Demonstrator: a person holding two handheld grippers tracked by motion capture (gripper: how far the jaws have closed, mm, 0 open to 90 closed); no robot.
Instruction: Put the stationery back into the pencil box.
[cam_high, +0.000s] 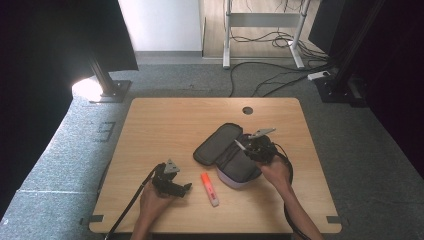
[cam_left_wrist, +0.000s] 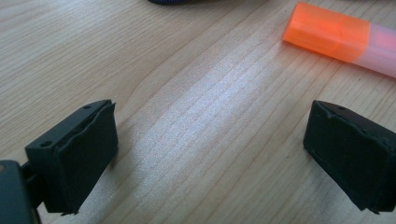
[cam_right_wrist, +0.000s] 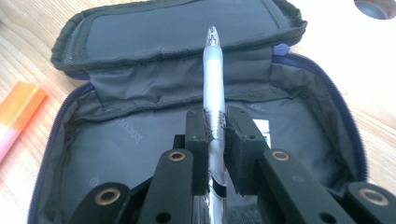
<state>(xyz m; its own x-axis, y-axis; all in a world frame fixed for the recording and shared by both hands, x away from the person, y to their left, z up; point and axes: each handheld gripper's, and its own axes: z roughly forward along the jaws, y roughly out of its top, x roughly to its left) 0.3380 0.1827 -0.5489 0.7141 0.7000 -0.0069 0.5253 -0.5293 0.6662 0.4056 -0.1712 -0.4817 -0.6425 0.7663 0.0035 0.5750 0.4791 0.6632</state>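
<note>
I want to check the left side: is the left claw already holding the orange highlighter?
No: in the left gripper view the left claw stands open over bare wood, and the orange highlighter lies beyond it, untouched.

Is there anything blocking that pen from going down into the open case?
Nothing visible does. The right hand-held gripper holds the pen right above the pencil case, whose lid is folded back, and the dark lining below shows nothing in the way.
</note>
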